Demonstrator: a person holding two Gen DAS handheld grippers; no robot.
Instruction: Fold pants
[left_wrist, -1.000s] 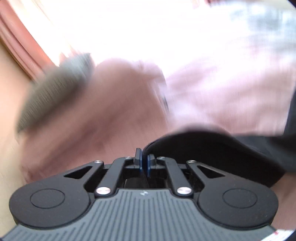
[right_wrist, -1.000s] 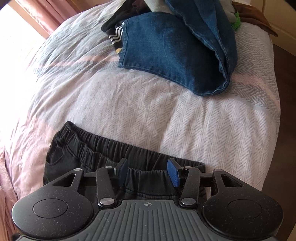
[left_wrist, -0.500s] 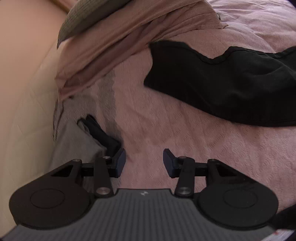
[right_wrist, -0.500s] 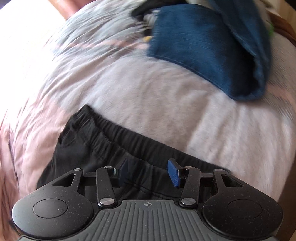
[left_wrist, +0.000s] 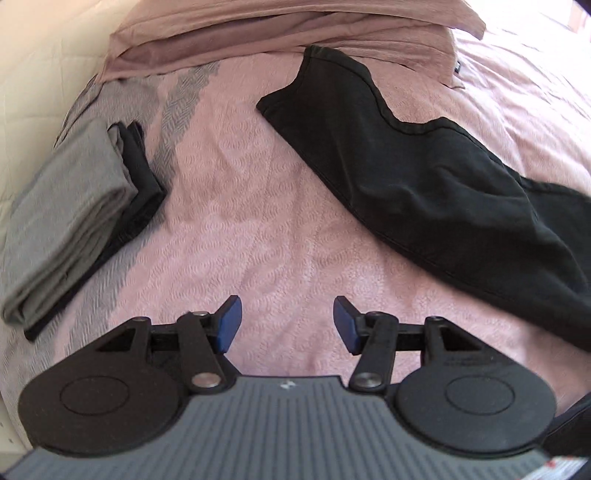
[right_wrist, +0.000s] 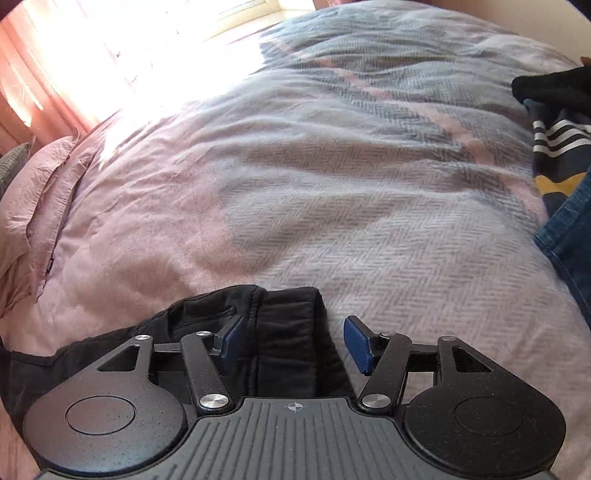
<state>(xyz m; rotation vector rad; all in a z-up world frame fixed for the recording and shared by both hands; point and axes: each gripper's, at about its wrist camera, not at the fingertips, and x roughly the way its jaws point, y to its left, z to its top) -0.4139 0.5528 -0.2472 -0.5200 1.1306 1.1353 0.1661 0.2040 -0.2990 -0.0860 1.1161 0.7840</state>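
The black pants lie spread on the pink bedspread, one leg reaching toward the pillow. My left gripper hovers over bare bedspread to the near left of that leg, jaws opening, nothing between them. In the right wrist view the pants' waistband end lies folded over itself, right under my right gripper. Its jaws are opening too, straddling the waistband's edge, and the pads do not press on the cloth.
A folded grey and black stack of clothes sits at the left edge of the bed. A pink pillow lies at the head. Blue jeans and a striped garment lie at the right. Bright window light falls at the far left.
My left gripper let go of the black pant leg, opened and swung away from it over the bedspread. My right gripper rolled left along the waistband and widened; the jeans slid to the frame's right edge.
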